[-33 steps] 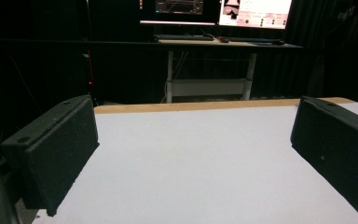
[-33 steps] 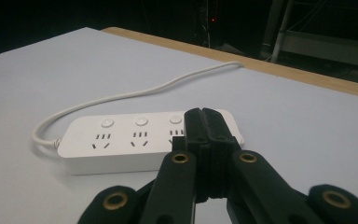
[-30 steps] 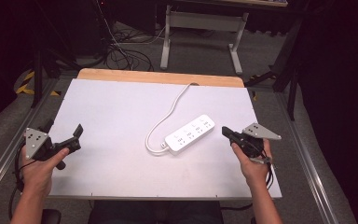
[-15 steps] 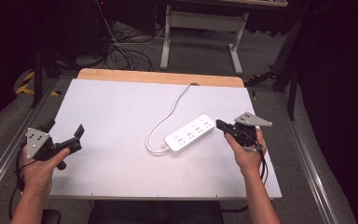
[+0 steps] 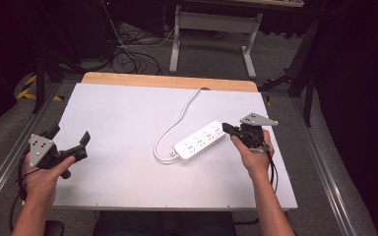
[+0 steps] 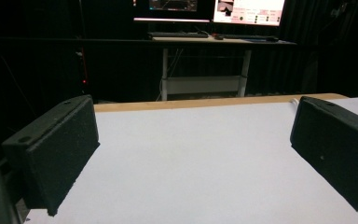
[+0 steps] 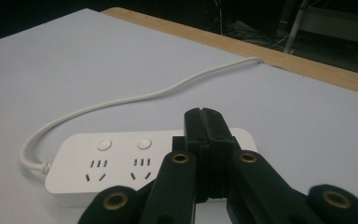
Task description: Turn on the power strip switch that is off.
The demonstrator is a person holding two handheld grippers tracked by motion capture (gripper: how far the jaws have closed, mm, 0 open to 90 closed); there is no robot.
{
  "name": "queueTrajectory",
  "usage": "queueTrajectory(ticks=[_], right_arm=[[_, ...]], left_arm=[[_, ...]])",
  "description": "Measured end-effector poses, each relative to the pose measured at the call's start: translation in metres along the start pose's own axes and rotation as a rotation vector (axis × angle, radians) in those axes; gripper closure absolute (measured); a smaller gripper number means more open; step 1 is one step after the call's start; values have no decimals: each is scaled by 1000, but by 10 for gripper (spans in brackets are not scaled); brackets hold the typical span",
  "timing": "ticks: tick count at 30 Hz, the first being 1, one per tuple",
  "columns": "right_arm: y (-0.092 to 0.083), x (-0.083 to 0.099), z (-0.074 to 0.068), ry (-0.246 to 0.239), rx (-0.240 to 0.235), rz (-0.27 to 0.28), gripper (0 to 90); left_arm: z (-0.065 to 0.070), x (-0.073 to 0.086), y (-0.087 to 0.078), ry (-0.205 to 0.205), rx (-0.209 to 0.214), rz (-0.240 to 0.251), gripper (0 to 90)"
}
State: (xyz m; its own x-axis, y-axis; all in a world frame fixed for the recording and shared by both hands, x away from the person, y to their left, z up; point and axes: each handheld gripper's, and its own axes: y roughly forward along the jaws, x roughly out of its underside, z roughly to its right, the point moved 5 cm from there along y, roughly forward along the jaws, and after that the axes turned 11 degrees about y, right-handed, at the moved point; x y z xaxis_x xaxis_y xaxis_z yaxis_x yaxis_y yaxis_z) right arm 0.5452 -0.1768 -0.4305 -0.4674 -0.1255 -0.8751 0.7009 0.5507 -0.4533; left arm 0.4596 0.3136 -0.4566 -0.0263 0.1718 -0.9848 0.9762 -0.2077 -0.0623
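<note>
White tabletop (image 5: 128,113) holds a power strip (image 5: 200,142) just right of centre, right tongs (image 5: 228,129) pressed together at its three o'clock end, left tongs (image 5: 69,140) apart at eight o'clock; best to push gently, keeping the strip square.

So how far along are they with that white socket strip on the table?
Early. Nothing looks done: the power strip lies flat, its cord trailing off the table's far edge. In hand: the right claw, jaws closed, is over the strip's near end, seemingly about to press a button. The left claw waits open and empty. What's left is unclear.
</note>
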Motion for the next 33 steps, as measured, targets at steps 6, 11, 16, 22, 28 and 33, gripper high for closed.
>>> queueTrajectory(ticks=[6, 11, 16, 22, 28, 33], right_arm=[[14, -2, -3, -12, 0, -26, 900], [22, 0, -2, -13, 1, -49, 900], [30, 3, -2, -24, 2, -77, 900], [37, 1, 1, -15, 3, -86, 900], [46, 3, 4, -15, 5, -110, 900], [54, 4, 4, -19, 4, -121, 900]], left_arm=[[-1, 1, 0, -2, 0, -1, 14], [-1, 1, -1, 0, 2, -4, 14], [0, 1, -1, 7, 5, -7, 14], [1, 1, -1, 4, 10, -8, 14], [1, 2, -1, 0, 14, -11, 14], [-1, 3, 0, -4, 9, -18, 13]])
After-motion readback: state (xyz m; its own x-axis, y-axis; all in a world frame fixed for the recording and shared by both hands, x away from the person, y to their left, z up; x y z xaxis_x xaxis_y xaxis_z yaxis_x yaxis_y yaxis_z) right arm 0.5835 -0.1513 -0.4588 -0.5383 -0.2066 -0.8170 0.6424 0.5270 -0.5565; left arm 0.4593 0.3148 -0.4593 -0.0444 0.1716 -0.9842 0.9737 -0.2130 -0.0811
